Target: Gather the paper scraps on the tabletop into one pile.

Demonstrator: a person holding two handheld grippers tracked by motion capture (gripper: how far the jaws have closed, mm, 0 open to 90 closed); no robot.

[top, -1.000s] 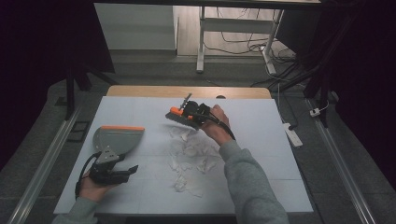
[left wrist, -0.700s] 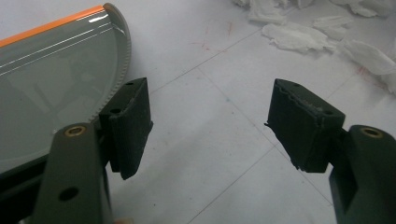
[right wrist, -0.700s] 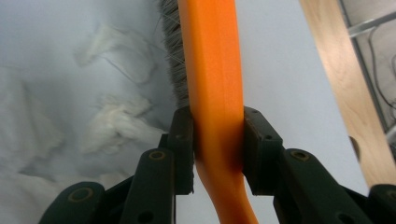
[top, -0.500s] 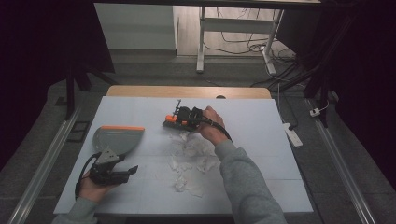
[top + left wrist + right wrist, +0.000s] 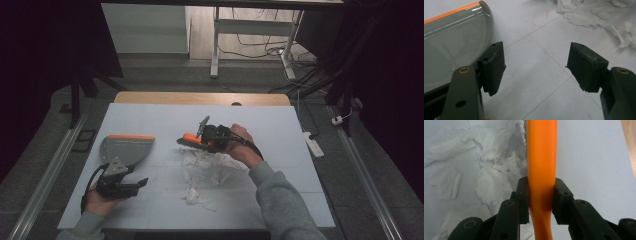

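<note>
High view has the right hand-held gripper (image 5: 200,141) clamped on an orange brush handle (image 5: 541,162), its bristles at the far edge of the torn tissue scraps (image 5: 205,167), apparently to sweep them toward the grey dustpan (image 5: 125,149). Left hand-held gripper (image 5: 535,65) hovers wide apart just beside the dustpan on the worktop (image 5: 280,130), likely poised to steady it.

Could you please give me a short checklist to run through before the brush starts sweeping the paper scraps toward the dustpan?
1. Brush gripped: ok, the right gripper has its fingers closed on the orange handle.
2. Left gripper free: ok, fingers apart, holding nothing.
3. Dustpan held steady: not ok, it lies ungripped beside the left gripper.
4. Scraps between brush and dustpan: ok, roughly.
5. Bristles touching the table: cannot tell.
</note>
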